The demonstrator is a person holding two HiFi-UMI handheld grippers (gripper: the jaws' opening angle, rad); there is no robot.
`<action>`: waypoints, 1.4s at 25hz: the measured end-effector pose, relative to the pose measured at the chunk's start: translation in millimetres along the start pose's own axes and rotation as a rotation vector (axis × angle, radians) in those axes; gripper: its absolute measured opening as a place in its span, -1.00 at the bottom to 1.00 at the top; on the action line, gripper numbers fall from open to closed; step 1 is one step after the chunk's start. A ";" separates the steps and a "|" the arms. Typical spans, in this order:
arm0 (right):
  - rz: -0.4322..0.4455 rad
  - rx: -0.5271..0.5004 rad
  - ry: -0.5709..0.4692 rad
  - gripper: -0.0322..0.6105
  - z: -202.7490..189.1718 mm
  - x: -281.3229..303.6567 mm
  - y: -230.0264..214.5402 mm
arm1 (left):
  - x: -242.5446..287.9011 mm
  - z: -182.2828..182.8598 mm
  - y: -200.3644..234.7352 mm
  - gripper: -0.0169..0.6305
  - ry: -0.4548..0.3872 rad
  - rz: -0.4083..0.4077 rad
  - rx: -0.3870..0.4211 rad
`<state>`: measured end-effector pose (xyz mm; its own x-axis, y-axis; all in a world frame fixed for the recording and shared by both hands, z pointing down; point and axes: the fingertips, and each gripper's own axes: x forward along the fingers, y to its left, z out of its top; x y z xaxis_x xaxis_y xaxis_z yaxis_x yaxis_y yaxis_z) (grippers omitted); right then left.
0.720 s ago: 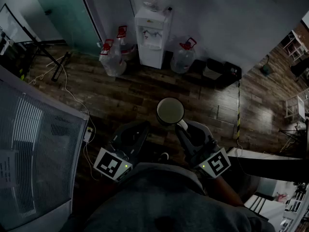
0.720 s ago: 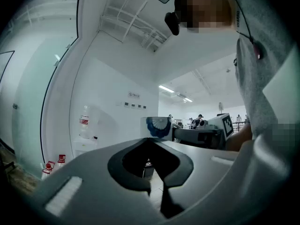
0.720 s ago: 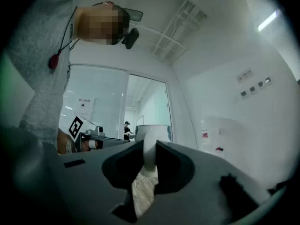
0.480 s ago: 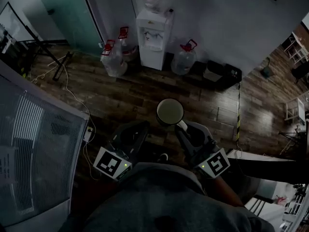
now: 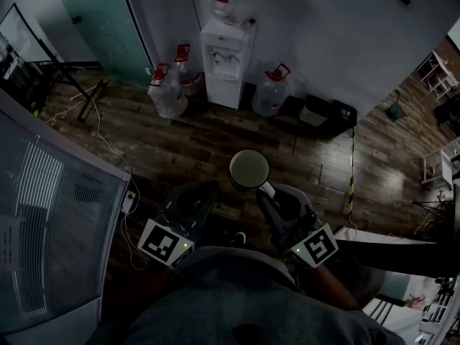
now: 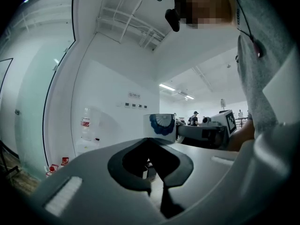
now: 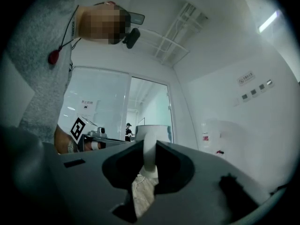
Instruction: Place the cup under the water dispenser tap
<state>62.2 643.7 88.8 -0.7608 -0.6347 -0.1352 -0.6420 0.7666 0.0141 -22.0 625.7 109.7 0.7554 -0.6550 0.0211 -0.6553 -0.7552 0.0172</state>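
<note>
Your right gripper (image 5: 269,195) held cup (image 5: 249,169) by handle, jaws clenched on it; cup upright, handle pointing back toward you. Water dispenser (image 5: 226,52) stood well ahead, slightly left. Left gripper (image 5: 200,195) beside it: jaws closed, empty.

Dark wooden plank floor (image 5: 215,139). Pair of clear water jugs (image 5: 167,92), red caps, close together at foot of white wall (image 5: 323,34); third jug (image 5: 271,93) apart, further right. Frosted glass door (image 5: 93,20) upper left, black tripod (image 5: 75,85) before it. White cable (image 5: 108,146) trails over floor. Black boxes (image 5: 327,112) near wall. Yellow-black tape (image 5: 352,167) on floor. Standing people (image 6: 194,117) far off in left gripper view.
</note>
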 end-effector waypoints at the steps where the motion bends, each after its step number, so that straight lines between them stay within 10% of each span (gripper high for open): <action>1: -0.003 -0.003 0.000 -0.70 0.1 1.0 -3.0 | 2.5 1.0 1.9 -0.92 0.002 0.002 -0.004; 35: -0.202 -0.009 0.055 -0.70 -37.0 221.7 -116.5 | 92.9 0.1 250.3 -0.92 0.041 -0.204 -0.071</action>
<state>-35.2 410.1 93.9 -0.6206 -0.7798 -0.0822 -0.7825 0.6226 0.0008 -115.8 375.8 115.9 0.8723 -0.4863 0.0505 -0.4889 -0.8671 0.0952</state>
